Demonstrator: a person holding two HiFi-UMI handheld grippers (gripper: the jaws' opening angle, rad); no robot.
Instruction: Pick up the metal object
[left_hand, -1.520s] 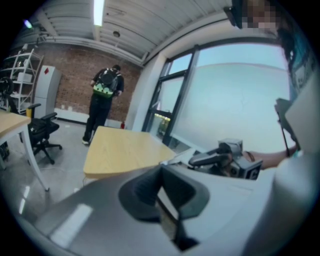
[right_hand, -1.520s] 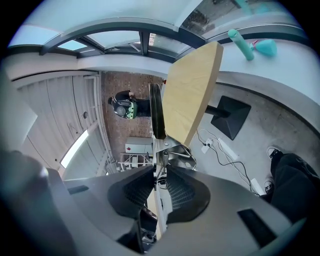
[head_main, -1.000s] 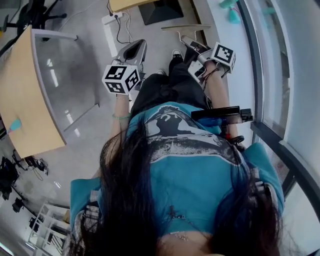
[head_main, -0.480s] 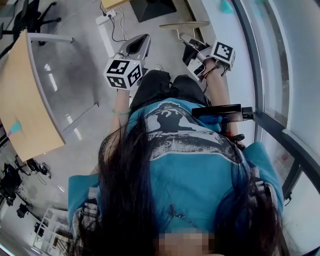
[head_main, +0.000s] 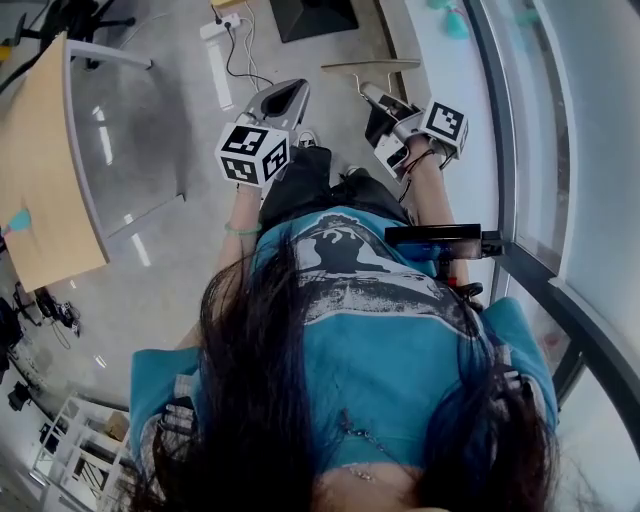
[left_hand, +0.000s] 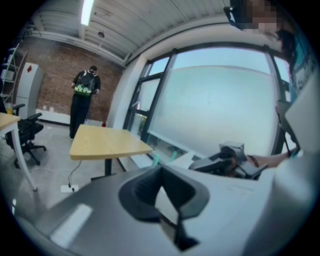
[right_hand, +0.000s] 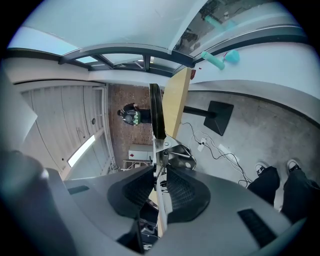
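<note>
The metal object is a thin T-shaped tool with a flat bar at its far end and a small spring on its stem. My right gripper is shut on its stem and holds it out in the air above the floor, in front of the person's legs. In the right gripper view the stem runs up from between the dark pads. My left gripper hangs beside it to the left, open, with nothing between its fingers.
A wooden table stands at the left. A power strip with cables and a black stand base lie on the floor ahead. A window frame and sill with teal objects run along the right. A person stands far off.
Both grippers have drifted slightly to the right in the head view. The right gripper keeps its hold on the metal object, and the left stays open.
</note>
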